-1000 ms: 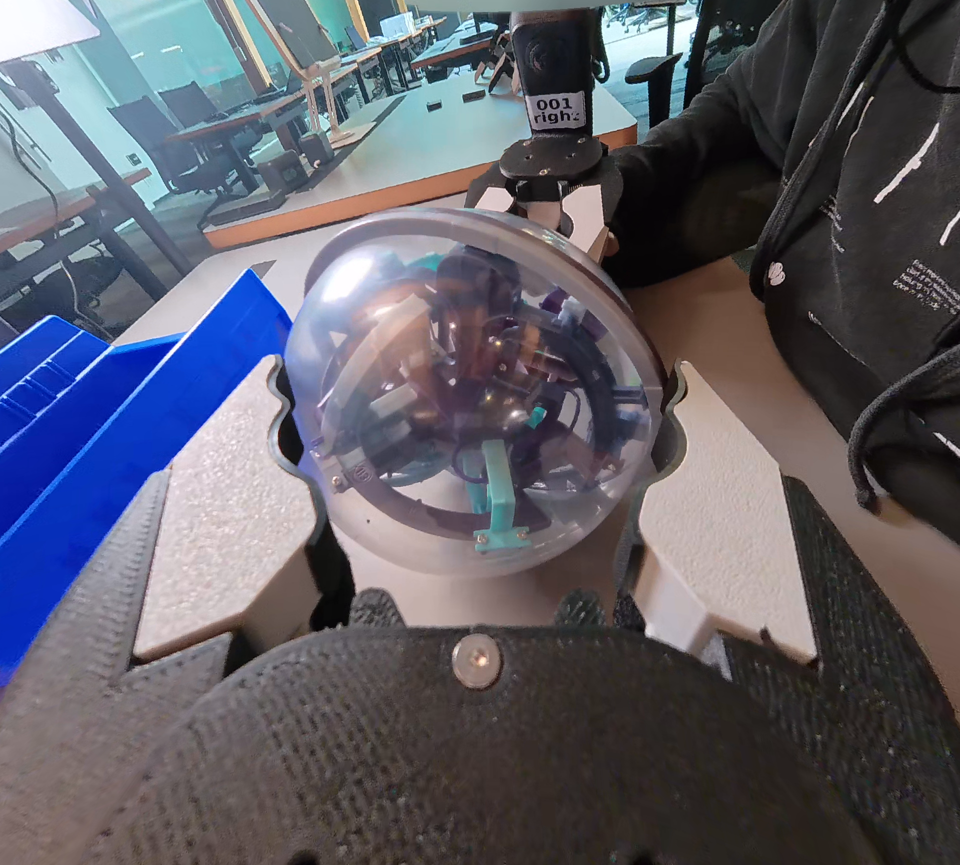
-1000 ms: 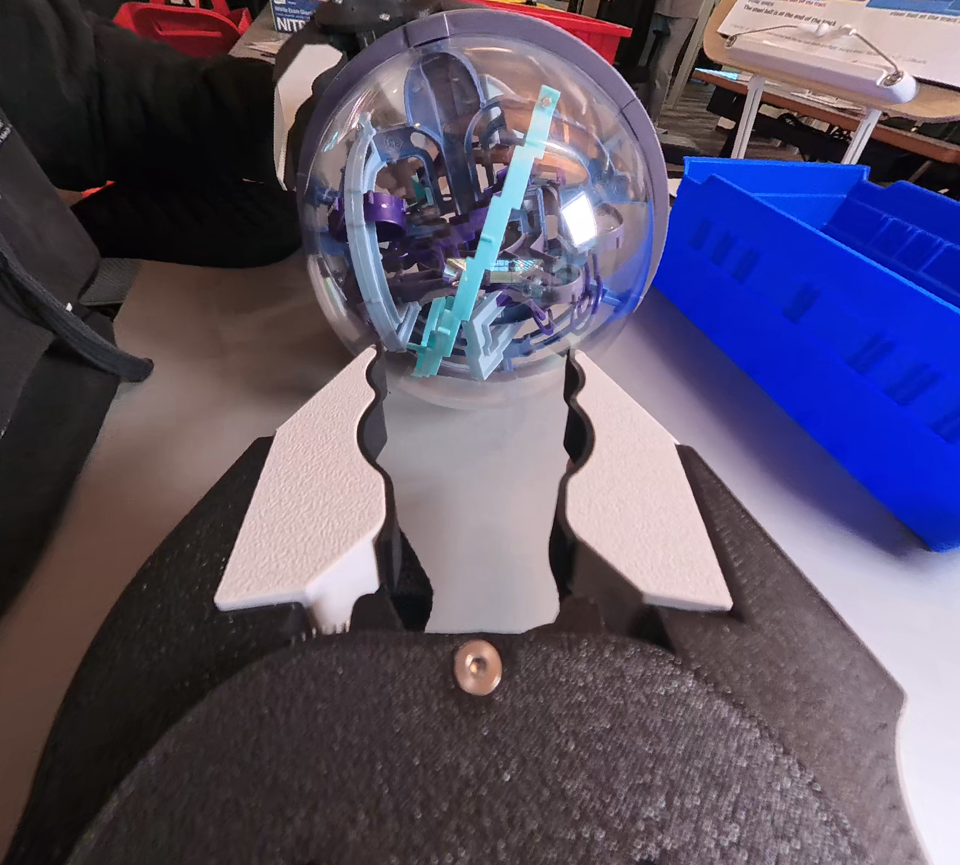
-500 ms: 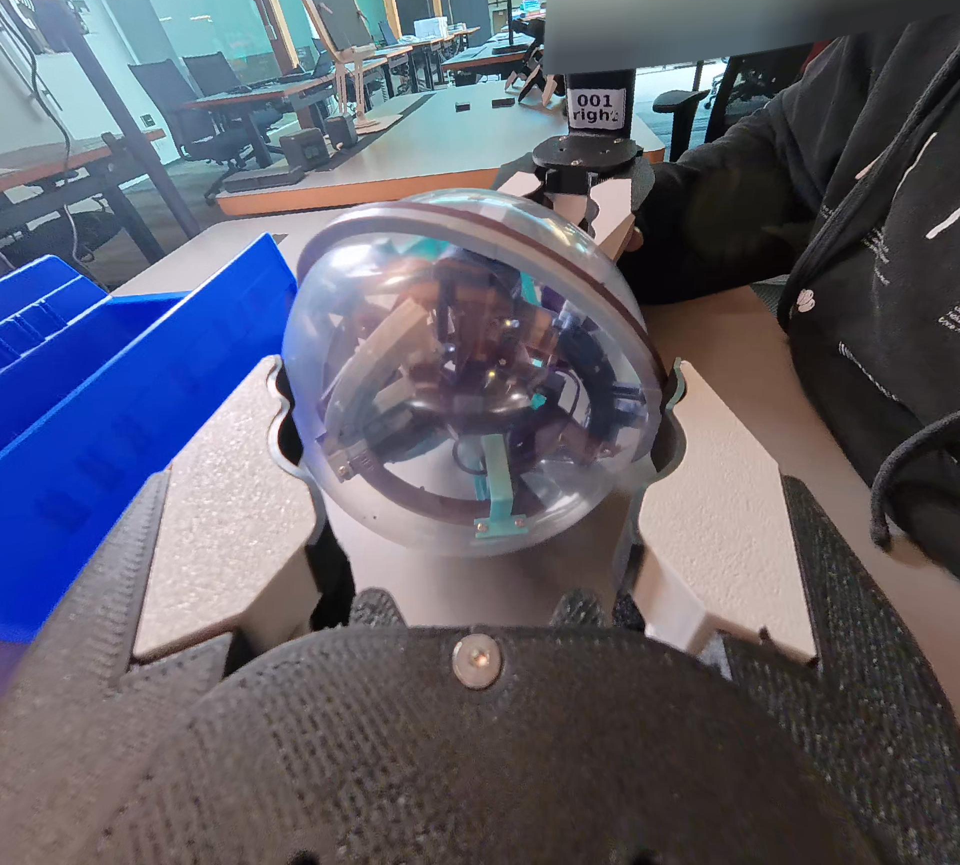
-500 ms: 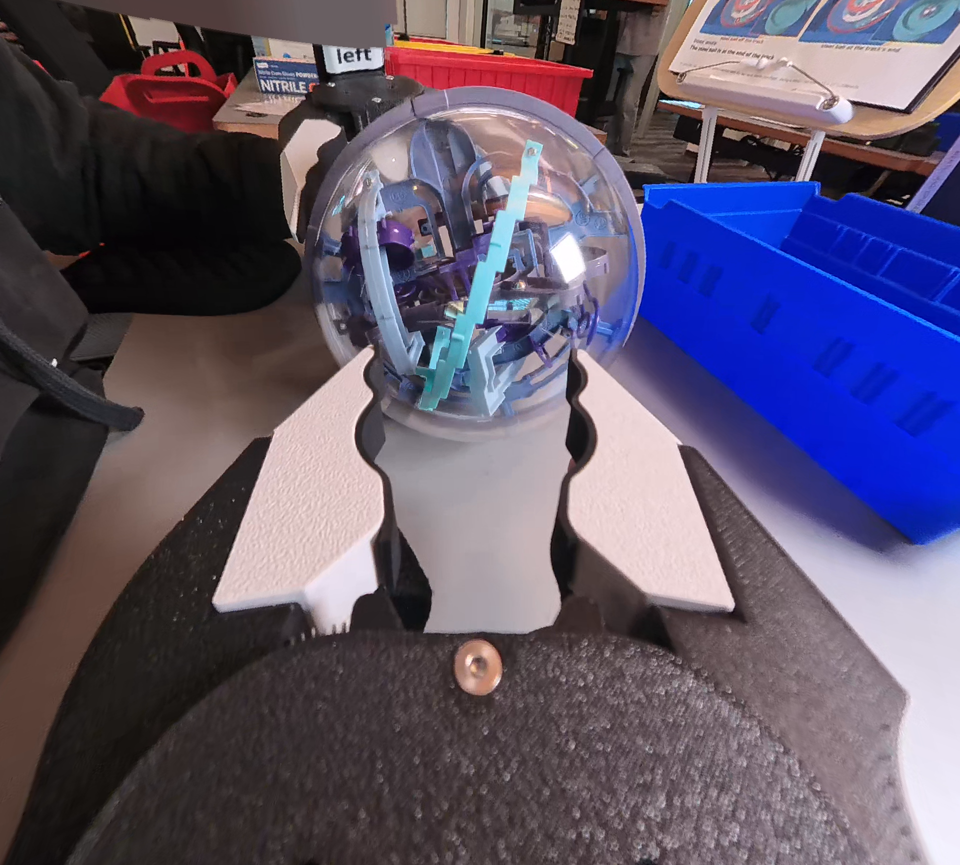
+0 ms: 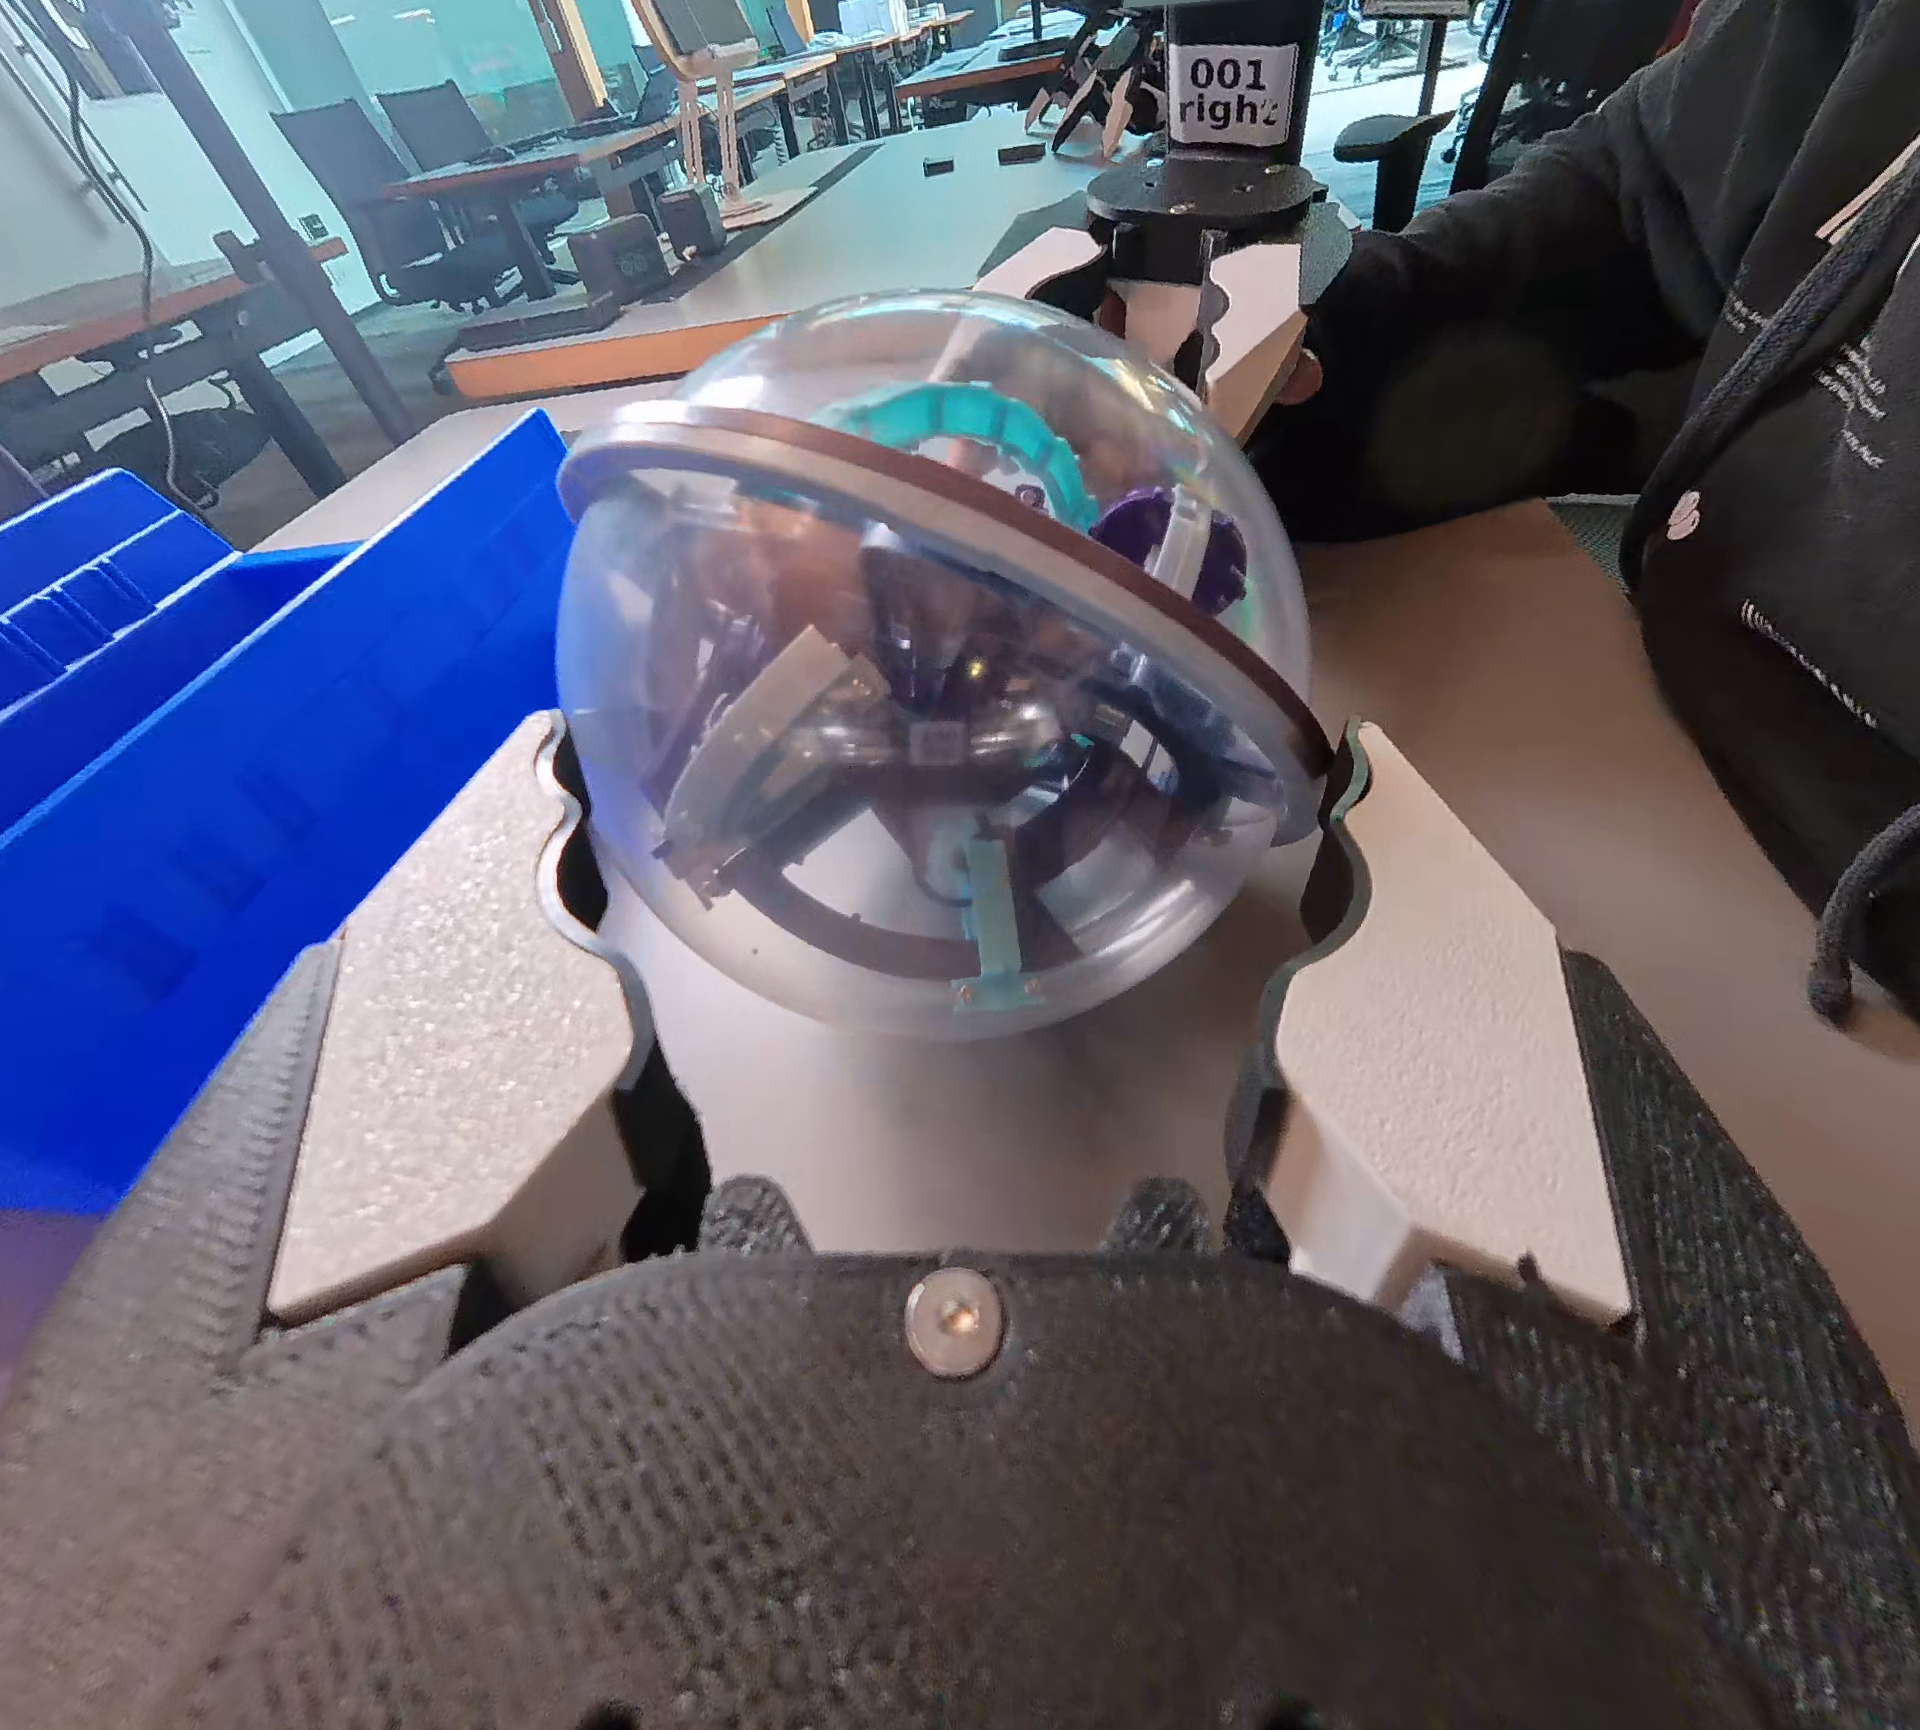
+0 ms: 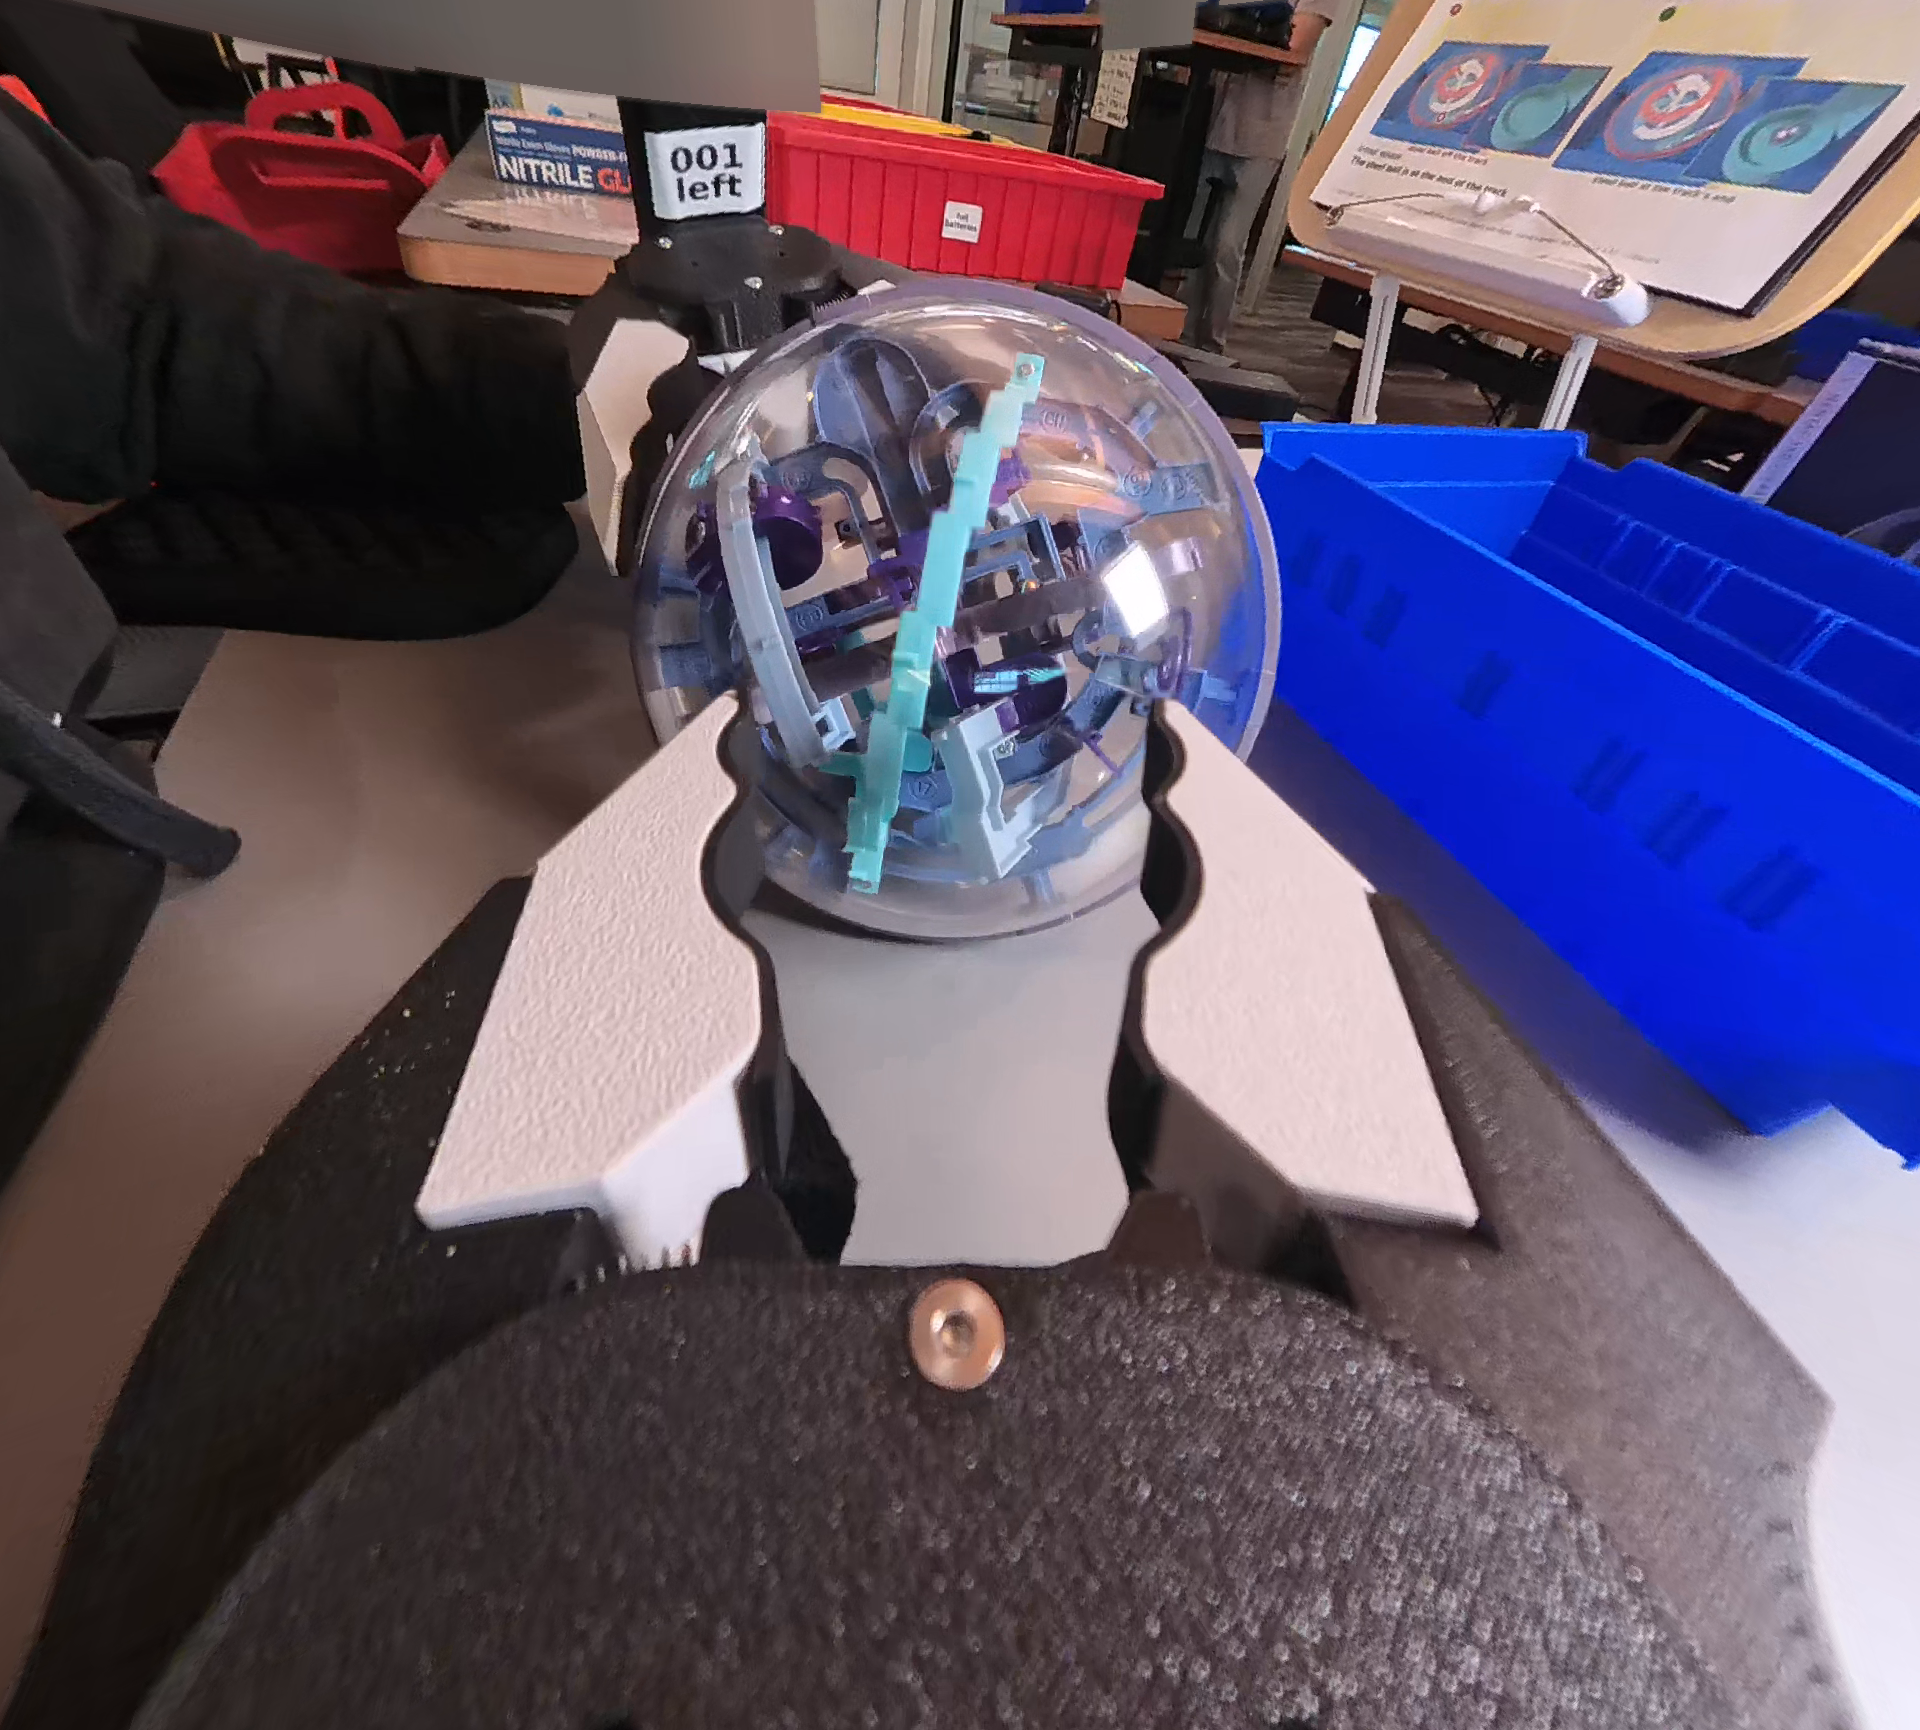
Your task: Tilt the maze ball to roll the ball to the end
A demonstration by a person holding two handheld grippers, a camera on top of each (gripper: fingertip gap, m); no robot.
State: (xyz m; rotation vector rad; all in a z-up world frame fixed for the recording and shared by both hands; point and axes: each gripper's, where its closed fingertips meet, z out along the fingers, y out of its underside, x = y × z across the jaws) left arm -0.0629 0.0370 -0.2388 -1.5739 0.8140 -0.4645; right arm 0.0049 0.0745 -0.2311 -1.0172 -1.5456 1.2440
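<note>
Blue bin [image 6: 1621, 745] just beside the maze ball [image 6: 951, 610], dark sleeve [image 6: 281, 423] on its other side, clear sphere with teal and purple tracks, above the table [image 5: 1455, 641], left gripper [image 5: 951, 807] and right gripper [image 6: 940, 750] both clamped on it from opposite sides.

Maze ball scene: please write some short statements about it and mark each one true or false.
1. The maze ball is a clear sphere with tracks inside. True.
2. The left gripper is closed on a cup. False: its fingers flank the maze ball.
3. A blue bin stands beside the sphere. True.
4. The right gripper is far from the sphere. False: its fingertips flank the lower part.
5. A red bin is behind. True.
</note>
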